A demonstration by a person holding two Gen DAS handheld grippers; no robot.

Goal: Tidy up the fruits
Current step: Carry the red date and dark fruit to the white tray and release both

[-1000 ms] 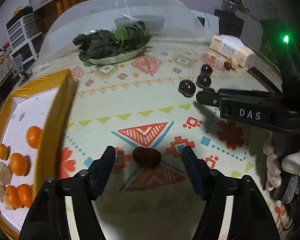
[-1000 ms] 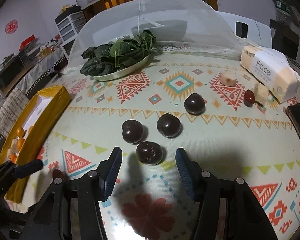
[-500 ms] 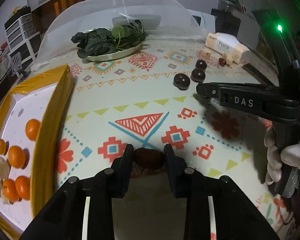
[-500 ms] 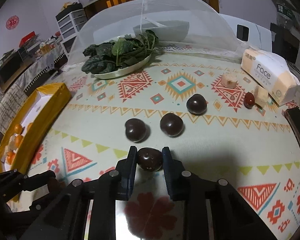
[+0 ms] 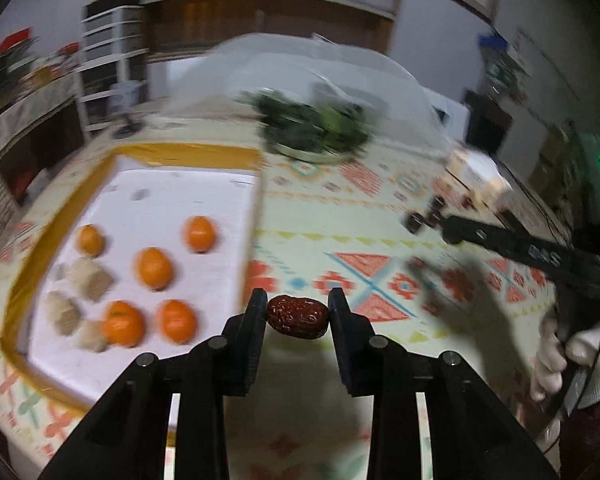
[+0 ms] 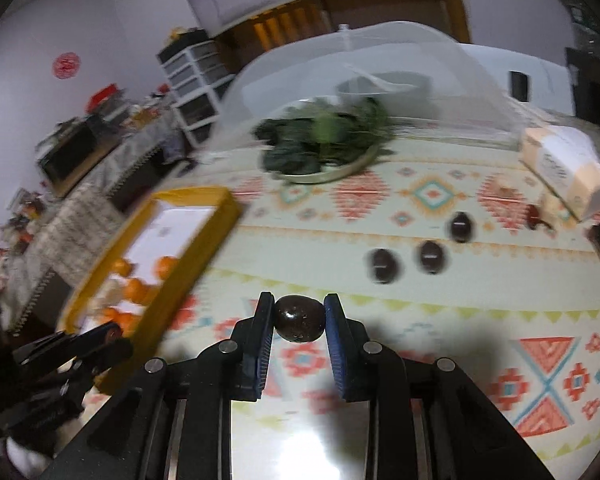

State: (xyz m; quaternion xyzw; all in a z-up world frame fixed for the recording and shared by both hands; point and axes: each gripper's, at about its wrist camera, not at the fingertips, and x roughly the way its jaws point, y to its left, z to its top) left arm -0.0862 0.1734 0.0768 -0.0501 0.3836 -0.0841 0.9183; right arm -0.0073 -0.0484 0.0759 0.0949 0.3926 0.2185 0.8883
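Note:
My left gripper (image 5: 298,312) is shut on a wrinkled red date (image 5: 297,317), held above the cloth just right of the yellow tray (image 5: 188,154). The tray holds several oranges (image 5: 154,267) and pale chunks (image 5: 90,280). My right gripper (image 6: 299,316) is shut on a dark round plum (image 6: 299,318), lifted off the patterned tablecloth. Three more dark plums (image 6: 431,256) lie on the cloth beyond it. In the right wrist view the left gripper (image 6: 100,336) shows at the lower left beside the tray (image 6: 204,248). In the left wrist view the right gripper (image 5: 450,232) reaches in from the right.
A plate of leafy greens (image 6: 324,140) sits in front of a mesh food cover (image 6: 360,52) at the back. A tissue pack (image 6: 564,164) and a small red fruit (image 6: 534,214) lie at the far right. A gloved hand (image 5: 572,356) holds the right gripper's handle.
Both grippers closed on their fruit and lifted it off the cloth. The left one swung left toward the yellow tray with the date; the right one rose with the plum.

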